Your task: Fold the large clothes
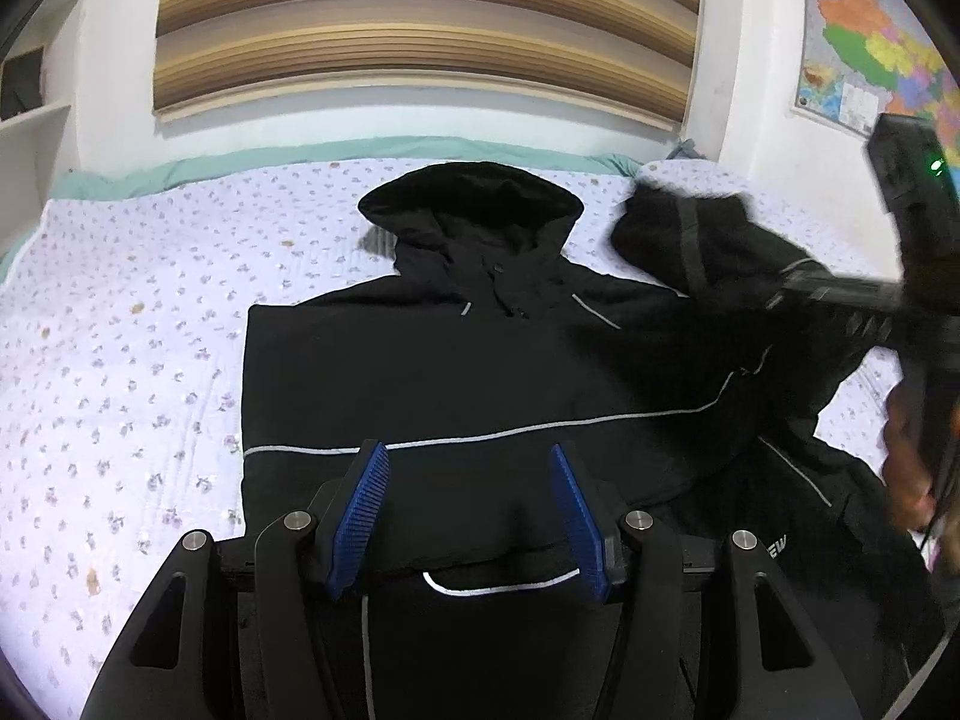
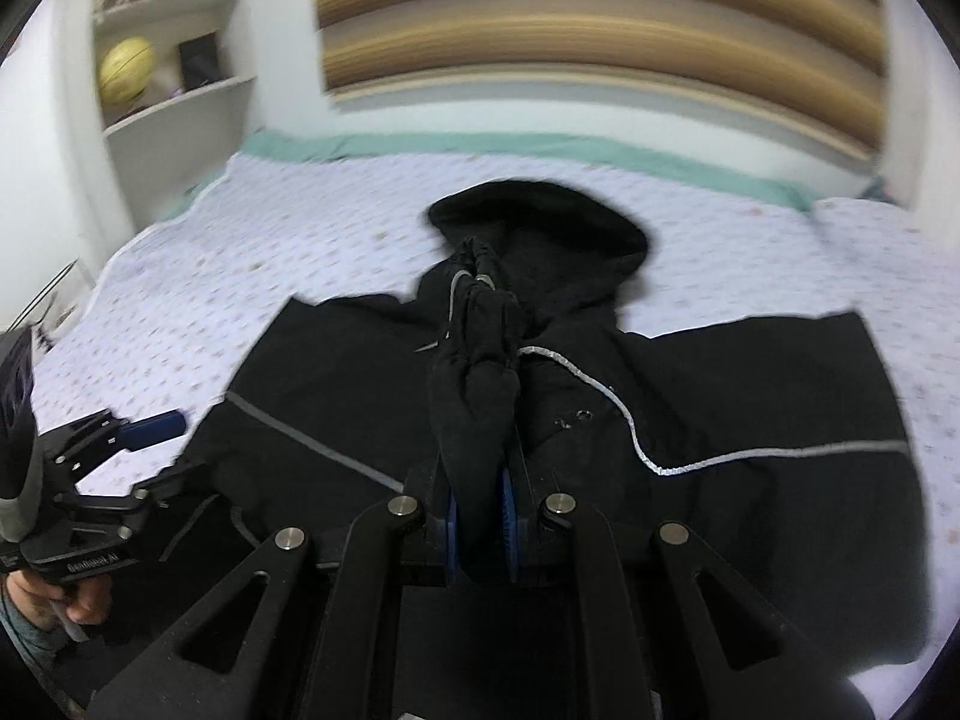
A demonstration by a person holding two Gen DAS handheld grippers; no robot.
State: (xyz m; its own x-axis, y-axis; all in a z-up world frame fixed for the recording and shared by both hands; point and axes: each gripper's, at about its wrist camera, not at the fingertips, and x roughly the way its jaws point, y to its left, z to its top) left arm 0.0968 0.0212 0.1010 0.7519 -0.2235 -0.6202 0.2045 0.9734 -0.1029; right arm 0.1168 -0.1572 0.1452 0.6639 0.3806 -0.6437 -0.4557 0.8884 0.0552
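floral bed (image 1: 120,330) | left tool (image 1: 471,516) wide over black jacket (image 1: 450,372) | right tool (image 2: 483,516) clamps sleeve (image 2: 480,372)

Matt black cloth on the hooded jacket (image 1: 456,372), trimmed with shiny grey reflective piping (image 1: 540,429). Quilted, soft-looking floral cotton on the bedspread (image 1: 120,330). Ribbed blue rubbery pads (image 1: 360,516) and matt black plastic with bright metal pins on the left gripper (image 1: 468,516). Glossy paper on the wall map (image 1: 864,42).

Map (image 1: 870,54) (colourful) — shelves (image 2: 174,78), ball (image 2: 126,70).
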